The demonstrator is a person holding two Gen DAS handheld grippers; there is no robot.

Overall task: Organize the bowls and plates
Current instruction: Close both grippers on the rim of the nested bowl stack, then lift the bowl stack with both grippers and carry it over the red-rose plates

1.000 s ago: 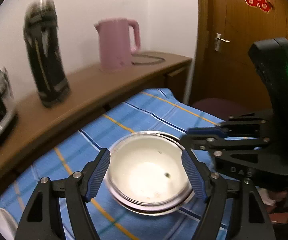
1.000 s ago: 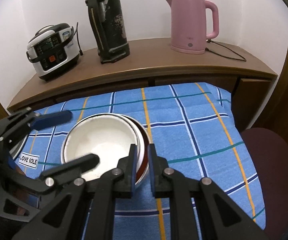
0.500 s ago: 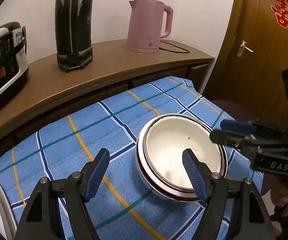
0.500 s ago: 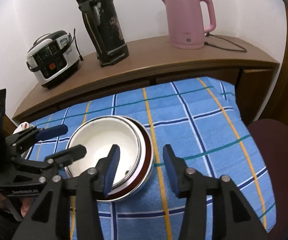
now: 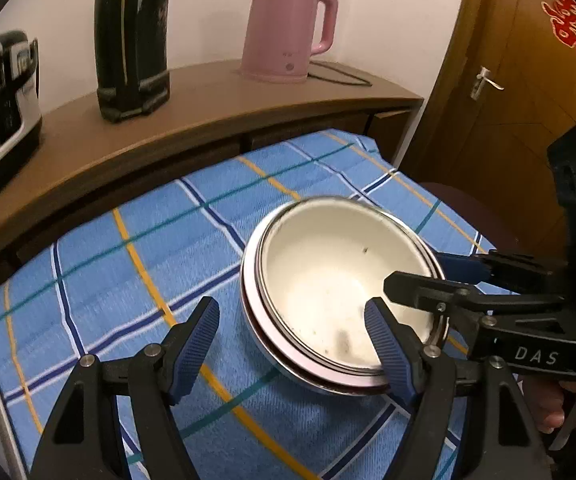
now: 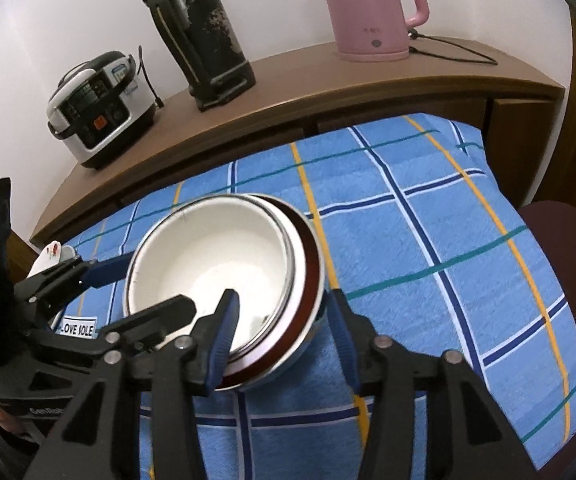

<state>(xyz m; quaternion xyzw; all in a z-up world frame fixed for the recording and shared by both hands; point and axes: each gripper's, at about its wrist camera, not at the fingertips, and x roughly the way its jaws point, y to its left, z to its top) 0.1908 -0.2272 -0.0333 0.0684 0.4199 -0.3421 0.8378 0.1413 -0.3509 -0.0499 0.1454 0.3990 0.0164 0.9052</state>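
While the stacked bowls [image 6: 224, 272] sit at the centre of the frame on the blue checked cloth [image 6: 427, 240], the right hand-held gripper [image 6: 284, 320] is closing, its jaws astride their near rim without pressing. The left hand-held gripper [image 5: 291, 344] stands wide open, one finger over the white inner bowl [image 5: 339, 280].

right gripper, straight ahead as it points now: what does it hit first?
Likely the near rim of the stacked bowls, which already sits between the closing fingers of the right gripper; past that, blue checked cloth. Depth unclear.
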